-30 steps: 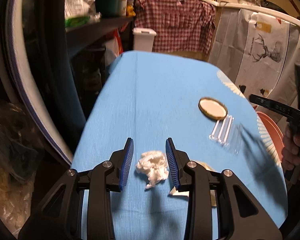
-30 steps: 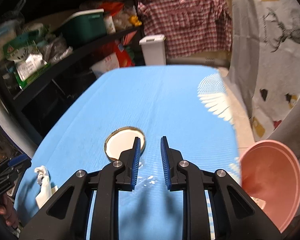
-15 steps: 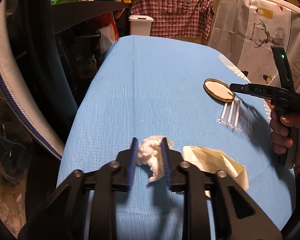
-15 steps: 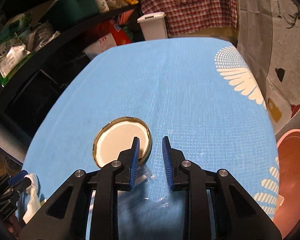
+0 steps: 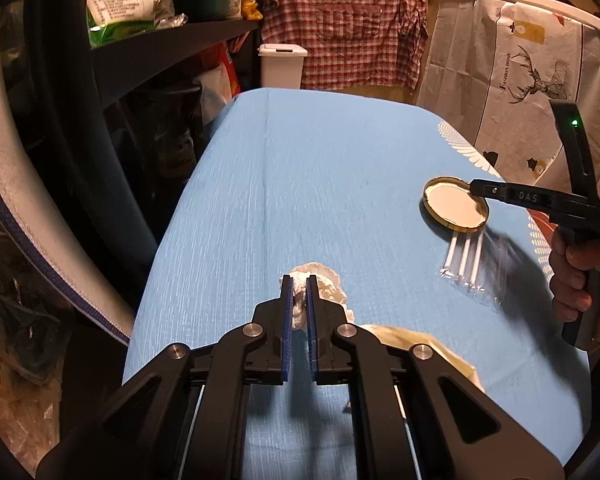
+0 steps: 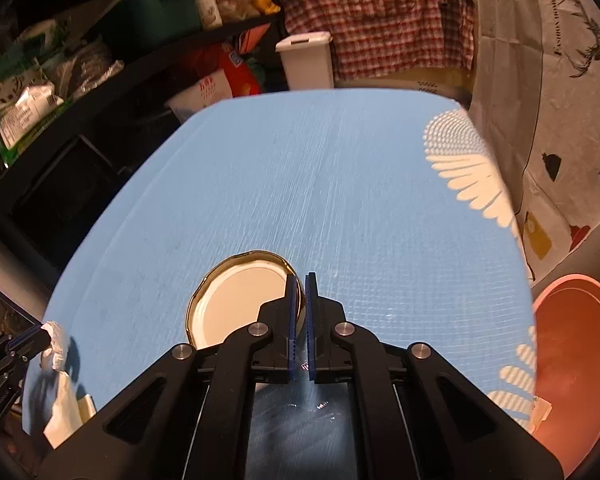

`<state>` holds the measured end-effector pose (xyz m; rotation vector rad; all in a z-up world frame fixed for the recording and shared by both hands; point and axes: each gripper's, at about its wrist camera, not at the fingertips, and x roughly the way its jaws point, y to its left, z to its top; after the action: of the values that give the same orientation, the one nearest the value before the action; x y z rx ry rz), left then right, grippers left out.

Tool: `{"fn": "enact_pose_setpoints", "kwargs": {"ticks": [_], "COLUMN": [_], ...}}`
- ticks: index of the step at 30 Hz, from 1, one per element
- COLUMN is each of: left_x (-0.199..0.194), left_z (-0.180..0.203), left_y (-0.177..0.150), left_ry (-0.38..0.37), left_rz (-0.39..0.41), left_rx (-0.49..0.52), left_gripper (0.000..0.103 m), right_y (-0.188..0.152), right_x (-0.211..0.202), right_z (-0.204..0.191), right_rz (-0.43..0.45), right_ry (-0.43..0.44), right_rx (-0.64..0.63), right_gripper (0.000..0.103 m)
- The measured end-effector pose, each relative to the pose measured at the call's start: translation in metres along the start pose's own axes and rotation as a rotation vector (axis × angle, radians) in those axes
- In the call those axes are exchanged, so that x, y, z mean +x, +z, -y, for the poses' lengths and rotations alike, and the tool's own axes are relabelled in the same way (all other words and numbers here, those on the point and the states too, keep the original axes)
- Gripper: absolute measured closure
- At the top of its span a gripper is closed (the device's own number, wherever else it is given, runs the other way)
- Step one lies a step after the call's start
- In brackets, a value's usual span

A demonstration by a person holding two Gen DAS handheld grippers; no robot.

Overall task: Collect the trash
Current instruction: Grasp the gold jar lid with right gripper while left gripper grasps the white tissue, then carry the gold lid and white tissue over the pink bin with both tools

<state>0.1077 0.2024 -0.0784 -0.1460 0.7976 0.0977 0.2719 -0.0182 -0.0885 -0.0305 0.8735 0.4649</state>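
Observation:
A crumpled white tissue [image 5: 326,284] lies near the front of the blue table [image 5: 320,168]. My left gripper [image 5: 299,280] has its jaws closing on the tissue, and the pads press its near part. A gold-rimmed jar lid [image 6: 236,300] with a white inside rests further right. The jaws of my right gripper [image 6: 301,278] are closing tight on the lid's right rim, which sits pinched between the pads. In the left wrist view a hand holds the right gripper [image 5: 474,187] at the lid [image 5: 454,208]. A clear wrapper with white sticks [image 5: 466,258] lies just behind the lid.
A beige folded paper [image 5: 440,356] lies right of the tissue. A pink basin [image 6: 576,352] stands off the table's right edge. A white lidded bin [image 5: 282,66] stands beyond the far end, and cluttered dark shelves [image 6: 60,80] run along the left.
The left jaws have shut from wide apart onto the tissue. The right gripper moved forward over the wrapper to the lid, and its jaws shut on the rim.

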Motion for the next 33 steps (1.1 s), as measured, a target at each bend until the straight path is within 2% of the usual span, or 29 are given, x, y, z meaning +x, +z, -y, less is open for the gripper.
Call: {"fn": "enact_pose_setpoints", "kwargs": {"ticks": [6, 17, 26, 33], "left_x": [-0.015, -0.046, -0.068, -0.071], "left_z": [0.005, 0.028, 0.059, 0.087], "left_y": [0.011, 0.029, 0.043, 0.049], "left_ry": [-0.003, -0.027, -0.064, -0.089], "left_rz": [0.041, 0.104, 0.144, 0.137], "left_rx": [-0.004, 0.003, 0.024, 0.052], "left_gripper": [0.097, 0.097, 0.097, 0.097], "right_y": [0.004, 0.012, -0.003, -0.018], "right_x": [-0.028, -0.118, -0.184, -0.207], "right_z": [0.003, 0.013, 0.040, 0.069], "right_rz": [0.040, 0.144, 0.186, 0.226], "right_ry": [0.004, 0.001, -0.014, -0.062], "right_rx": [0.003, -0.013, -0.029, 0.010], "right_gripper": [0.099, 0.099, 0.098, 0.099]}}
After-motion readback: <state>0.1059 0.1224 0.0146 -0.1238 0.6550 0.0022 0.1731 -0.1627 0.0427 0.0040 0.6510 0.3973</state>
